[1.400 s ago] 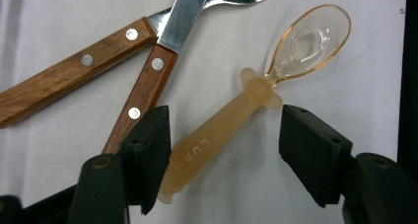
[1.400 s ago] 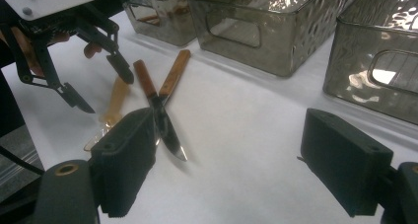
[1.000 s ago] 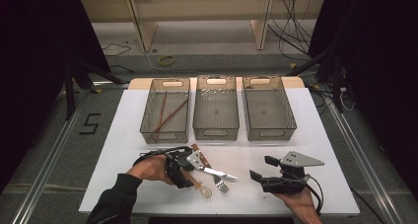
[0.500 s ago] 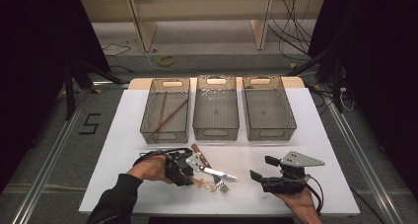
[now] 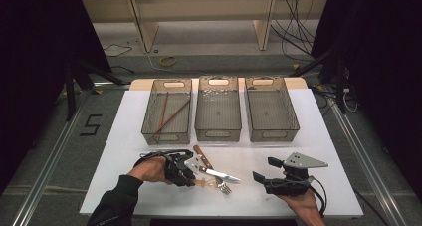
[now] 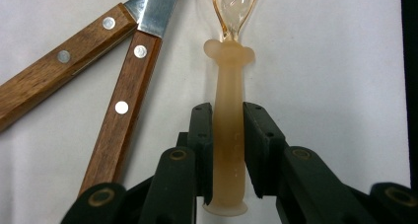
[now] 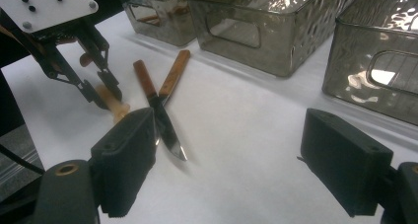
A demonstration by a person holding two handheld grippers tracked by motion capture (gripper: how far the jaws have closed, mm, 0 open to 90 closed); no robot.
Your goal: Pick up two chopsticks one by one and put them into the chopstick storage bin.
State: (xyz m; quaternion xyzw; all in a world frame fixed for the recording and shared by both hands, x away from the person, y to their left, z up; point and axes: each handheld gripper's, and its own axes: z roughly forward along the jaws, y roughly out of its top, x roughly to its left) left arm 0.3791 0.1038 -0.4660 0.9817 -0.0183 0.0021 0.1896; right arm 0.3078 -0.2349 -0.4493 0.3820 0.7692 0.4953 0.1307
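Observation:
An amber plastic fork (image 6: 227, 135) lies on the white table, tines (image 5: 226, 188) toward the middle. My left gripper (image 6: 228, 130) has just been closing, and its pads now press both sides of the fork's handle; from above the left gripper (image 5: 197, 180) is at the front left. Two wooden-handled knives (image 6: 118, 110) lie crossed beside the fork (image 7: 114, 107), their blades (image 5: 221, 175) pointing right. My right gripper (image 5: 266, 169) hovers at the front right, jaws wide open with nothing between them (image 7: 246, 160), facing the knives (image 7: 160, 93) and the left gripper (image 7: 106, 93).
Three translucent grey bins stand in a row behind: the left bin (image 5: 167, 131) holds reddish chopsticks (image 5: 166, 111), the middle bin (image 5: 218, 131) and right bin (image 5: 271, 131) hold nothing I can see. The table's front edge runs just under both hands.
The left gripper's jaws have narrowed onto the fork's handle. Both hands have stayed where they were, and the knives have not moved.

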